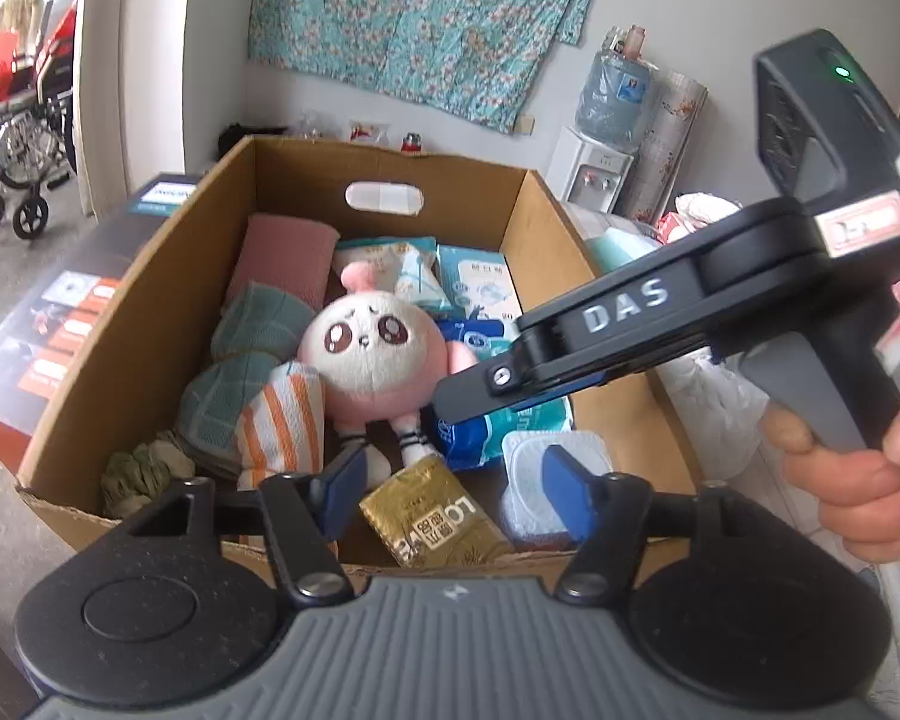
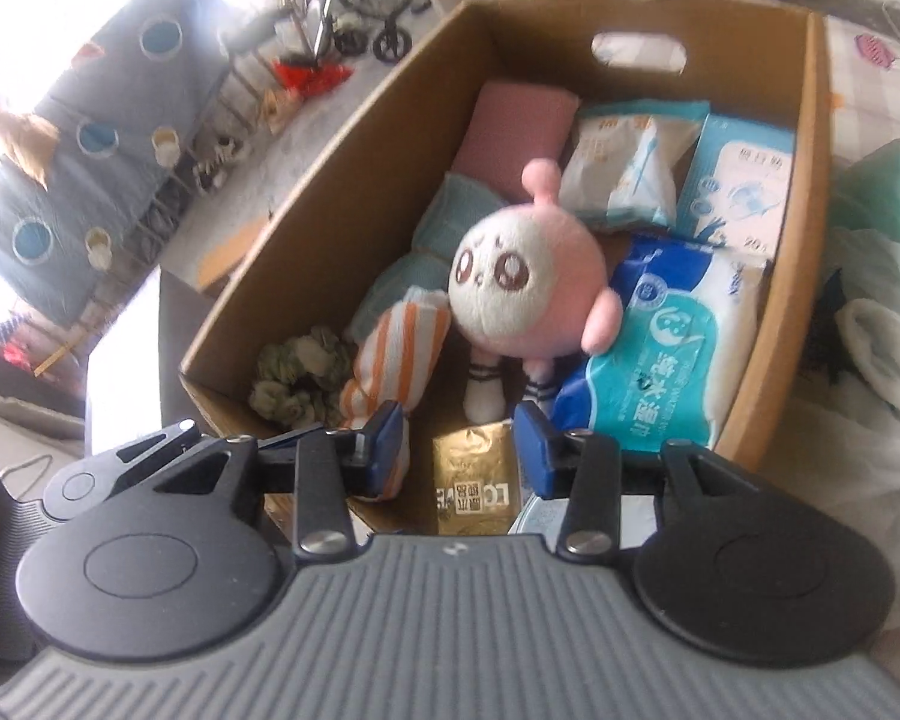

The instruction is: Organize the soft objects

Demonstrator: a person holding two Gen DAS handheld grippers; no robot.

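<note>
Your left gripper [image 1: 459,495] hangs over the near rim of the open brown cardboard box [image 1: 150,324], jaws apart and holding nothing. Just beyond its fingertips lies a gold foil packet [image 1: 435,510], with a white lidded plastic tub [image 1: 531,468] to its right. Your right gripper [image 2: 459,450] is likewise spread and empty above the same packet, reaching in from the right. Further ahead sits the round pink-and-white plush doll [image 1: 369,354], an orange-striped rolled towel [image 1: 282,414] touching its left side, a blue wet-wipes pack [image 2: 660,354] on its right. A pink folded cloth [image 1: 285,255] lies by the far wall.
</note>
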